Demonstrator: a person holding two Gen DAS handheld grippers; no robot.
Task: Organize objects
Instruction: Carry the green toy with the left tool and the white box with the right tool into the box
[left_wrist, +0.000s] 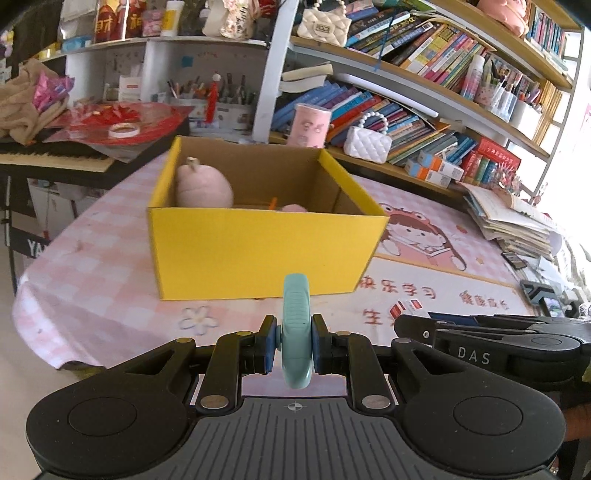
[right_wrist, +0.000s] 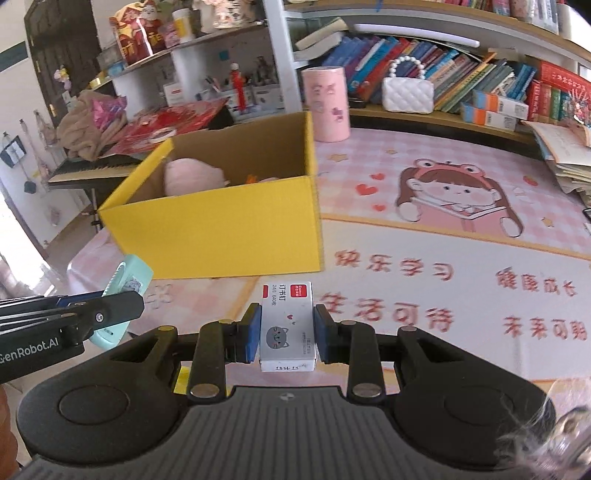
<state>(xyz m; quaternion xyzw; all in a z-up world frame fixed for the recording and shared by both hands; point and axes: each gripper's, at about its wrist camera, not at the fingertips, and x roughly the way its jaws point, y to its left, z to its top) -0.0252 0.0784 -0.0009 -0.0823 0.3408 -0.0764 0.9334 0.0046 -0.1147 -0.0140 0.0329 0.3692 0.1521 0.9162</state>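
Teal item: a rounded teal plastic piece (left_wrist: 296, 332), held on edge above the mat, just in front of the box's front wall; its type cannot be told.
Left gripper: left gripper (left_wrist: 294, 341) has its blue pads pressed against both sides of the teal item, pinching it.
Staple box: a small white staple box (right_wrist: 287, 325) with a red label and a grey cat face, held above the mat in front of the box's near right corner.
Right gripper: right gripper (right_wrist: 287, 334) has both pads clamped on the long sides of the staple box.
Box: an open yellow box (left_wrist: 258, 243) with brown inner walls, standing on the mat.
Box contents: a pink plush (left_wrist: 203, 184) against the box's left inner wall; a small orange piece and a second pink item lie low beside it, mostly hidden by the front wall.
Mat: a pink checked mat (right_wrist: 461, 240) with a cartoon girl printed to the right of the box.
Behind box: a pink cylinder (right_wrist: 327, 105) just past the box's far right corner; a white quilted bag (right_wrist: 406, 94) further right of the box, on the bookshelf's lowest board.
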